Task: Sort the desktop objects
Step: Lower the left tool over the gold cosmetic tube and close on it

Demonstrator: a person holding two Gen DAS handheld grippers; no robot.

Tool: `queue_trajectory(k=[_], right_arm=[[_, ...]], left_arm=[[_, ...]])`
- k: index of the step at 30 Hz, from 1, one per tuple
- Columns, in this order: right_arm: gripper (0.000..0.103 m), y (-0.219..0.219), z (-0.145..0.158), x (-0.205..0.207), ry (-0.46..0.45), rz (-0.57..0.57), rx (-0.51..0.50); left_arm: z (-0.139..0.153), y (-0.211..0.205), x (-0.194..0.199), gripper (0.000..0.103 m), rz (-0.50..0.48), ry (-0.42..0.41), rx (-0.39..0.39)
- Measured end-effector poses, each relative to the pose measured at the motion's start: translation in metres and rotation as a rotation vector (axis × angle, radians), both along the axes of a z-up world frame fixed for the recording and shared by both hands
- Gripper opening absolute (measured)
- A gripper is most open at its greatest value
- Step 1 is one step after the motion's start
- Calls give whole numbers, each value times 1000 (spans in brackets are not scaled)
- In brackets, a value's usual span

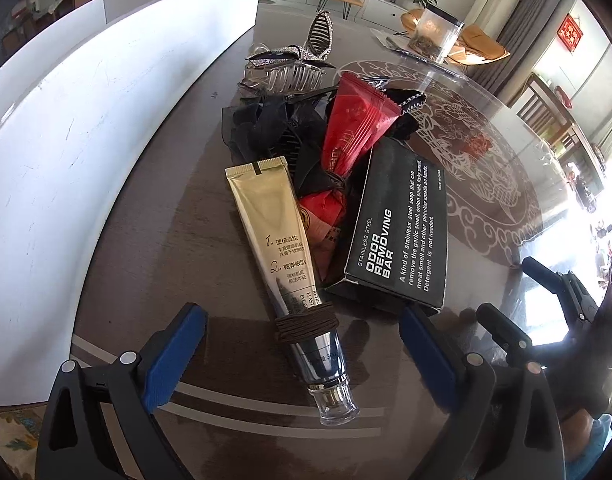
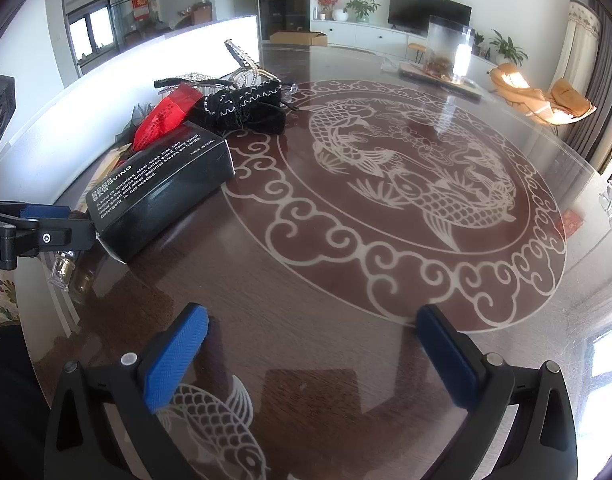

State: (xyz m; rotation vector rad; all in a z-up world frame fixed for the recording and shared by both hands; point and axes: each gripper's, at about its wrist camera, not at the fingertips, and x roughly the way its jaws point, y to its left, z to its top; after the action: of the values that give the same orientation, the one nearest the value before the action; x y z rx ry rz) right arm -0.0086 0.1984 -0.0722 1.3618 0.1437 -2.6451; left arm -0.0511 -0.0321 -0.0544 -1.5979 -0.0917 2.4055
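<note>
A pile of small objects lies on the round glass table. In the left wrist view a gold cream tube [image 1: 276, 248] with a brown hair tie [image 1: 307, 322] around its neck points at my open left gripper [image 1: 302, 360], whose blue pads straddle the tube's clear cap [image 1: 335, 402]. Beside it lie a black "Odor Removing Bar" box [image 1: 401, 228], a red sachet [image 1: 355, 128], black hair clips [image 1: 266, 132] and a clear claw clip [image 1: 290, 76]. My right gripper [image 2: 311, 360] is open and empty over bare table; the box [image 2: 158, 188] is at its left.
A long white tray wall [image 1: 66, 128] runs along the left of the pile. A clear container [image 2: 447, 50] stands on the far side of the table. The table centre carries a fish pattern [image 2: 405, 172]. Chairs stand beyond the table's right edge.
</note>
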Motion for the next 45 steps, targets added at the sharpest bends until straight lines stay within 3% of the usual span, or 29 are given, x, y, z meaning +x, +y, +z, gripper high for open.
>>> queue_trajectory(k=[10,15,27,35,41,45], right_arm=[[103,0,0,0,0,0,0],[103,0,0,0,0,0,0],[103,0,0,0,0,0,0],[103,0,0,0,0,0,0],[103,0,0,0,0,0,0],[103,0,0,0,0,0,0]], left_arm=[[-4,13,6,102,-52,9,-117],[-9,21,14,103,-61,57,-182],[-11,22,15,103,-33,84,-176],[-12,28,17,103,-4,40,-189],[-11,24,22,103,-58,-10,-199],[-12,10,27,103,-2,-17,-202]])
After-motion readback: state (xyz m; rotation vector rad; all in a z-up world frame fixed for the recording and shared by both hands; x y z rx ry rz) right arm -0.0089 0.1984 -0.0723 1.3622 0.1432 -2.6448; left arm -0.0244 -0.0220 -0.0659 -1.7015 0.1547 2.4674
